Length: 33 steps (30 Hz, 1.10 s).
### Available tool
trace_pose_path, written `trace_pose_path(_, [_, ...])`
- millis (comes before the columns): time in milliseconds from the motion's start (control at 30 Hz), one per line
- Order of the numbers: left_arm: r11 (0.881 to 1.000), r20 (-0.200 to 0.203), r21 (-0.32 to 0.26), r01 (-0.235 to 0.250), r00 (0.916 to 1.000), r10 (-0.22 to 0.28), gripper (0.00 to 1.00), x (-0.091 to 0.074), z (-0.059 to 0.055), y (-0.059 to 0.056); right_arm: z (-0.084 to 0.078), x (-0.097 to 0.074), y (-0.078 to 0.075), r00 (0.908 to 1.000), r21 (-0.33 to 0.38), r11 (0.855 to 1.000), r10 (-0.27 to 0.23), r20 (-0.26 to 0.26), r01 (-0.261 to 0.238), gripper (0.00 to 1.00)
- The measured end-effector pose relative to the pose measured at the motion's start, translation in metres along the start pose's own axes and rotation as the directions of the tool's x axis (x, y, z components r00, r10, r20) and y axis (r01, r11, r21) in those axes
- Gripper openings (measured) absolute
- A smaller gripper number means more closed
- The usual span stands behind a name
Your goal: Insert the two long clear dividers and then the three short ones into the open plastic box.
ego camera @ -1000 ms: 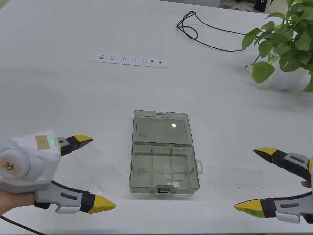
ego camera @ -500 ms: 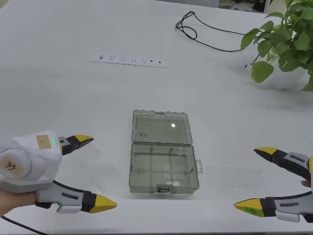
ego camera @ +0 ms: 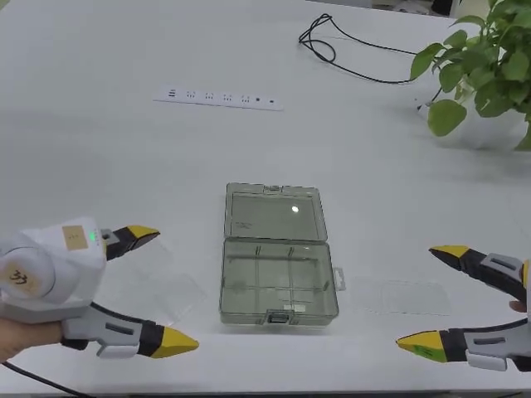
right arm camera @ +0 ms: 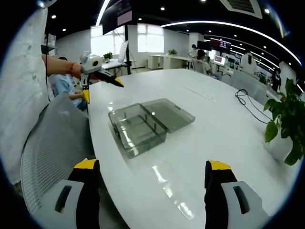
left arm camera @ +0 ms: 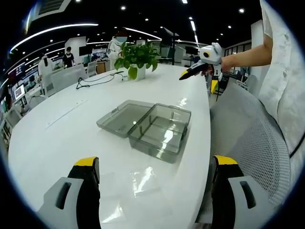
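As neither gripper had shifted in the past second, left gripper (ego camera: 170, 288) and right gripper (ego camera: 419, 295) both hung with jaws wide apart, flanking the open plastic box (ego camera: 278, 278) mid-table, clear dividers (ego camera: 405, 297) lying flat beside it, none yet gripped.

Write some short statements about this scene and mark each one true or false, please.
1. The plastic box is open, its lid lying flat on the table. True.
2. At least one clear divider lies on the table right of the box. True.
3. The left gripper is shut on a divider. False: it is open and holds nothing.
4. The power strip lies between the box and the person. False: it lies beyond the box.
5. The right gripper is open and empty. True.
6. The potted plant stands at the far left. False: it stands at the far right.
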<state>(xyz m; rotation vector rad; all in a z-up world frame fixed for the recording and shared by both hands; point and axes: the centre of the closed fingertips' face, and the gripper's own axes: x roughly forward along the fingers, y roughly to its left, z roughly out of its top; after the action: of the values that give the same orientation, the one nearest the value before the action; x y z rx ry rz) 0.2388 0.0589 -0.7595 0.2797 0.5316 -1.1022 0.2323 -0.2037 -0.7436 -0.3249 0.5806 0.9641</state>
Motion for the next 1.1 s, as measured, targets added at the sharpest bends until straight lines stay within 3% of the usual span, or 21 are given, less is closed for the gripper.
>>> trace_pose_path(1100, [1.0, -0.014, -0.012, 0.003, 0.9999, -0.003, 1.0, 0.0005, -0.0034, 0.0019, 0.0012, 0.0036, 0.0015, 1.0, 0.008, 1.0, 0.004, 0.003, -0.004, 0.91])
